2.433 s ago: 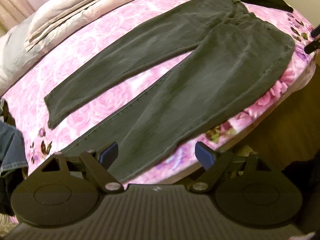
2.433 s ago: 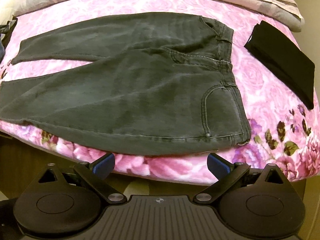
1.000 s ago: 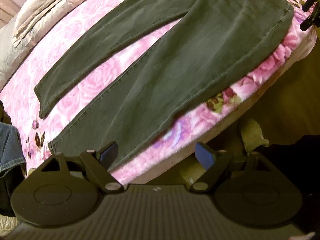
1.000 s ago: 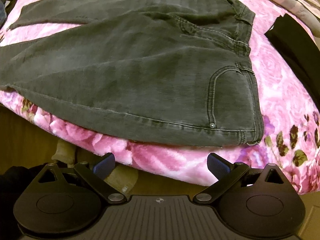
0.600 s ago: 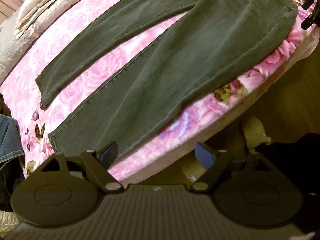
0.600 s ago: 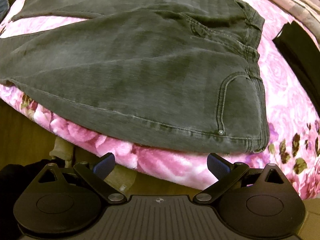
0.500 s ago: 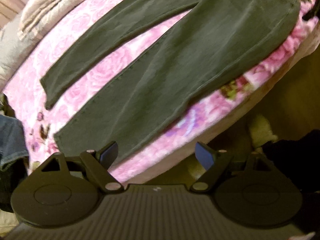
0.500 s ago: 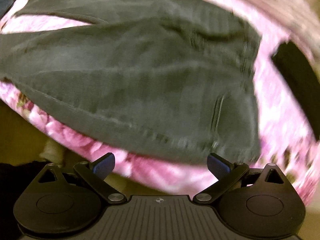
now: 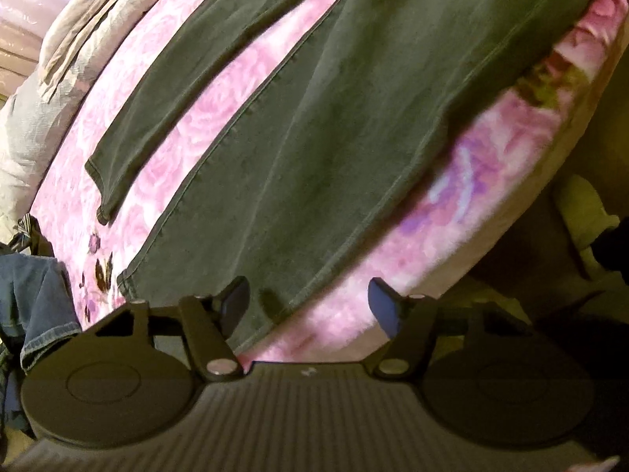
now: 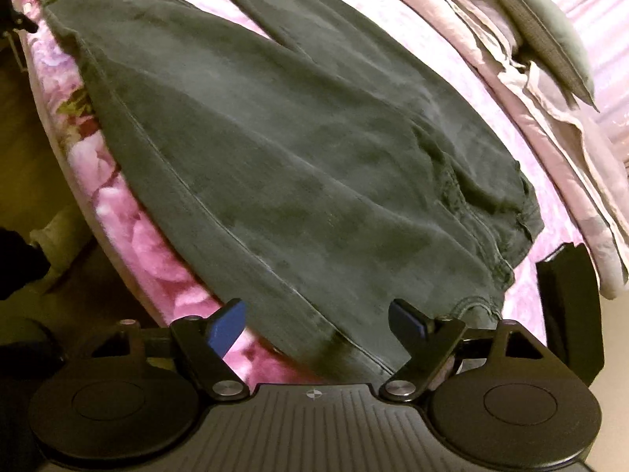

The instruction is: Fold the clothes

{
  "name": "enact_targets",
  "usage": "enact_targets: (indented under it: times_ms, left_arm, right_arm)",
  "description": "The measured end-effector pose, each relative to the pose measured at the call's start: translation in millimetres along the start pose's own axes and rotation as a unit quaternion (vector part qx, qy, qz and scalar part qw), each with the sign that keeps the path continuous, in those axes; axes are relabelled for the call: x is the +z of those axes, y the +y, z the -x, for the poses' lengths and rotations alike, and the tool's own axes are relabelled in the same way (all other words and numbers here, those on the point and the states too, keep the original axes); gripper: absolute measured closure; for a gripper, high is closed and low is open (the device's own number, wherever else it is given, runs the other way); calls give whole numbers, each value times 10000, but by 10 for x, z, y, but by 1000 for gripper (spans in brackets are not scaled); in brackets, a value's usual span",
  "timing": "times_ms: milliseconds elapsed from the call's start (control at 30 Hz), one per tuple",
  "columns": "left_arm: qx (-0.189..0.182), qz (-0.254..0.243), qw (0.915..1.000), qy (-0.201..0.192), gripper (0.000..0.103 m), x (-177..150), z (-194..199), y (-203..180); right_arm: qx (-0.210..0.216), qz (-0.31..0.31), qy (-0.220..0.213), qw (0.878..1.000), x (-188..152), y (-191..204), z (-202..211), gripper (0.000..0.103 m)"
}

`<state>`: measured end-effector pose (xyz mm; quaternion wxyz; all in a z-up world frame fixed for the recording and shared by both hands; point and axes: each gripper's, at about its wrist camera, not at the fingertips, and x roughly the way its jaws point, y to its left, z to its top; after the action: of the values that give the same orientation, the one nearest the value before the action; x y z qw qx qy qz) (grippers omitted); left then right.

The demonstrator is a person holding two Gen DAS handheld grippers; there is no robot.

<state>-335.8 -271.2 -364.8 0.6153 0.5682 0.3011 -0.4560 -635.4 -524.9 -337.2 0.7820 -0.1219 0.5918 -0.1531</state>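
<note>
Dark grey jeans (image 9: 354, 118) lie flat on a pink rose-print bedspread (image 9: 491, 165), legs spread apart. My left gripper (image 9: 308, 306) is open, its jaws straddling the near leg's outer edge close to the hem. In the right wrist view the jeans (image 10: 314, 165) fill the frame. My right gripper (image 10: 316, 324) is open, its jaws straddling the near side seam by the hip, close to the waistband (image 10: 507, 259).
A folded black garment (image 10: 566, 306) lies on the bedspread past the waistband. Blue jeans (image 9: 35, 295) hang at the left edge. Grey-beige bedding (image 10: 550, 126) and a pillow (image 10: 542, 35) line the far side. The bed edge (image 9: 570, 126) drops to the floor.
Both grippers have moved in close to the bed edge: the left toward the near leg's hem, the right swung toward the hip seam. Both stay open.
</note>
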Motion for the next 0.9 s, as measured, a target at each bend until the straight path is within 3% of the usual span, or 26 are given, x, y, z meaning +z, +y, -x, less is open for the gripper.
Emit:
enact_targets:
  times_ms: [267,367,567,700,800,900]
  left_arm:
    - [-17,111,9999,-35,42,59,-119,99]
    - [136,-50,9998,-124,66,52,-136,85]
    - [547,-676,9956,-341,81,-13,-185,-93]
    - [619,-782,9938,-492,90,-45,-135,-77]
    - [695,-1015,9905,-613,90,-65,-88,-91]
    - [902,-1508,9812,-795,81,-122,-61,-200]
  right_arm:
    - [105,122,51,9999,76,106,-99,19]
    - [67,476,10,9988,66,183,-137,19]
    - [30,1133,-347,9929,22,478,-222,19]
    - [-79,1376,-692,9880,37,671,-301,19]
    - [-166,1483,-1014,9836,68,760,-333,19]
    - [-199,1464,-1116,9827,90,775,-400,19]
